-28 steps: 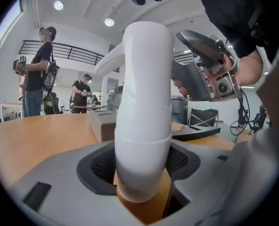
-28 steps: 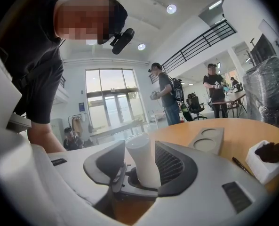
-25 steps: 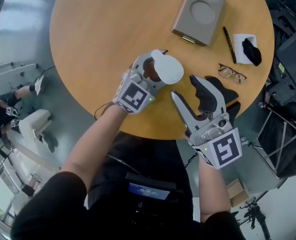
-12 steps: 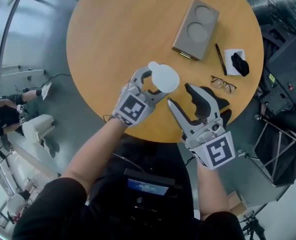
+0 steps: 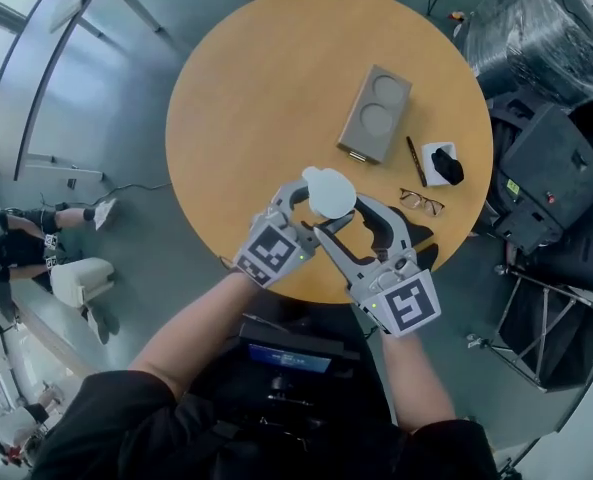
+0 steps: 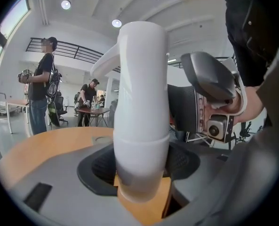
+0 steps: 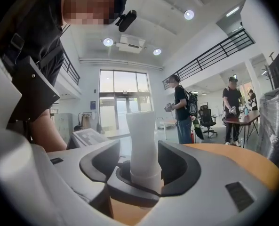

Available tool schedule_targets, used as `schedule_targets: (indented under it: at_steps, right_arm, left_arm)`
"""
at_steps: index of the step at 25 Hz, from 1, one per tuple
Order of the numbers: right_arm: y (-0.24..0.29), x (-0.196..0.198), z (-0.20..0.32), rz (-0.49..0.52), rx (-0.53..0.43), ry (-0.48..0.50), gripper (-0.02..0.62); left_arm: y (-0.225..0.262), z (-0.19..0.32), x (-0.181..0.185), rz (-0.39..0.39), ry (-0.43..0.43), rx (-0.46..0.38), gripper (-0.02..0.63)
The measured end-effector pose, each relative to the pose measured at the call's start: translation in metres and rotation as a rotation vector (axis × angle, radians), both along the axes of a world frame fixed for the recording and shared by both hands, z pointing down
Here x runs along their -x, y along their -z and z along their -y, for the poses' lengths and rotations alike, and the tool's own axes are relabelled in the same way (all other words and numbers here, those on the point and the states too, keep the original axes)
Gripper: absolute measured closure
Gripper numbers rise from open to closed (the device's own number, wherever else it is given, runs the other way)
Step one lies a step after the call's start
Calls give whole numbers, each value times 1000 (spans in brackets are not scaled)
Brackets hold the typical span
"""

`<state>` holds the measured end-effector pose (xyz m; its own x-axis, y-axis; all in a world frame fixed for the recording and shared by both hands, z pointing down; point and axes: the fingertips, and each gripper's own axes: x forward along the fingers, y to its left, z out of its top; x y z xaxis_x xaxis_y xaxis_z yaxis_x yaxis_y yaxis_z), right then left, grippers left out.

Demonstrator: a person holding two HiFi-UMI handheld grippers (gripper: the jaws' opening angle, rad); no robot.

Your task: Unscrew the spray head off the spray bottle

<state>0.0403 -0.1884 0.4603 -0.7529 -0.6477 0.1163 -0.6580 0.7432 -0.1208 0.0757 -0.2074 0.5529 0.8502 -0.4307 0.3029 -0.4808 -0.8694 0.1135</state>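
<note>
A white spray bottle (image 5: pixel 328 192) is seen from above over the near edge of the round wooden table (image 5: pixel 236 98). My left gripper (image 5: pixel 314 206) is shut on its body, and in the left gripper view the bottle (image 6: pixel 141 102) fills the space between the pads. My right gripper (image 5: pixel 341 216) comes in from the right and straddles the top part. In the right gripper view the spray head (image 7: pixel 143 145) stands upright between the jaws with a gap on each side. Those jaws have just been opening and do not touch it.
A grey box with two round recesses (image 5: pixel 374 114), a pen (image 5: pixel 414 160), glasses (image 5: pixel 421 203) and a white pad with a black item (image 5: pixel 441 163) lie on the table's right part. Dark equipment (image 5: pixel 551 178) stands beside the table. People stand far off in the room.
Both hands have risen with the bottle, so the table looks smaller. The right gripper has moved left from beside the bottle to around its spray head, with its jaws wider apart.
</note>
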Motion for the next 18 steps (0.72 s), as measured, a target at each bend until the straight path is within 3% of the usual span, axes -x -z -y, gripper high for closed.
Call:
schedule_targets:
  at_steps: [2, 5, 10, 15, 18]
  right_arm:
    - [18, 3, -2, -7, -7, -23, 313]
    - [44, 7, -5, -17, -22, -53, 310]
    - [75, 9, -6, -29, -32, -97, 310]
    - [97, 20, -17, -26, -28, -104, 368]
    - [112, 27, -23, -16, -55, -72, 370]
  left_arm:
    - [21, -10, -3, -9, -13, 21, 301]
    - [49, -25, -7, -17, -27, 50, 301]
    - [83, -44, -8, 53, -37, 15, 301]
    - [104, -58, 2, 71, -1, 3, 302]
    - [117, -62, 6, 64, -7, -12, 302]
